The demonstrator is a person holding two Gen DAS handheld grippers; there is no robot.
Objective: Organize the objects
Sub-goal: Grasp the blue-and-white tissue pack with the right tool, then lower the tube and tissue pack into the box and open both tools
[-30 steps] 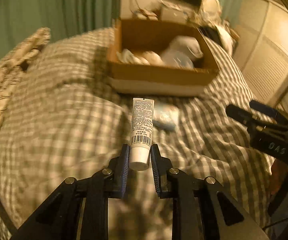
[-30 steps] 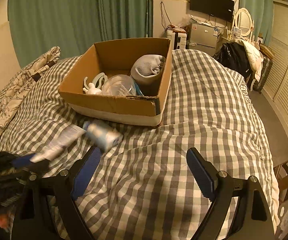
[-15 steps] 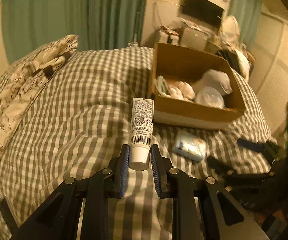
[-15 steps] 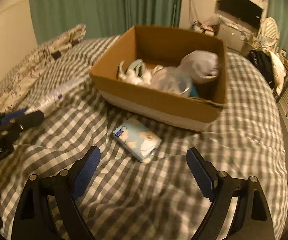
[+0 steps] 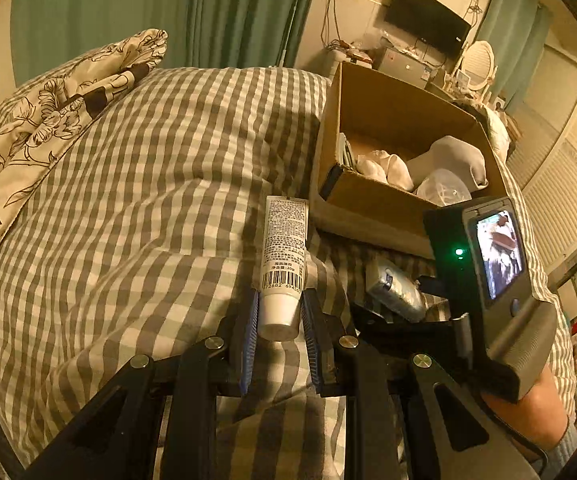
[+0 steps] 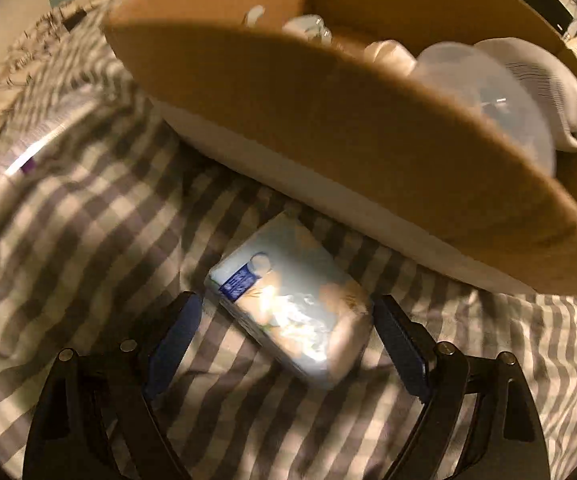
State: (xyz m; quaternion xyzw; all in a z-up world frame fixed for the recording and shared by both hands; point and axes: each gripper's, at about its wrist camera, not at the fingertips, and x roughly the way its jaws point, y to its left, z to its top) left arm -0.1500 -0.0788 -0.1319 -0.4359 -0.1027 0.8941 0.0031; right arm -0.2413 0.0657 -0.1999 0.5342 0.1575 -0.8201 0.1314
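My left gripper (image 5: 279,312) is shut on a white tube (image 5: 284,240) with a barcode, held by its cap end above the checked bedspread, left of the cardboard box (image 5: 364,200). My right gripper (image 6: 286,320) is open, low over a pale blue tissue pack (image 6: 292,312) that lies on the bed between its jaws, just in front of the box (image 6: 328,128). The pack (image 5: 394,290) and the right gripper's body (image 5: 488,280) also show in the left wrist view. The box holds a grey cloth bundle (image 5: 454,158), a clear plastic lid (image 5: 442,188) and white items.
A floral pillow (image 5: 48,112) lies at the bed's far left. Green curtains (image 5: 168,12), a wall TV (image 5: 426,20) and cluttered furniture stand behind the bed. Louvred doors (image 5: 560,184) are at the right. The person's hand (image 5: 528,412) holds the right gripper.
My right gripper has dropped down and forward so the tissue pack now sits between its open jaws. My left gripper has swung left with the tube, away from the box.
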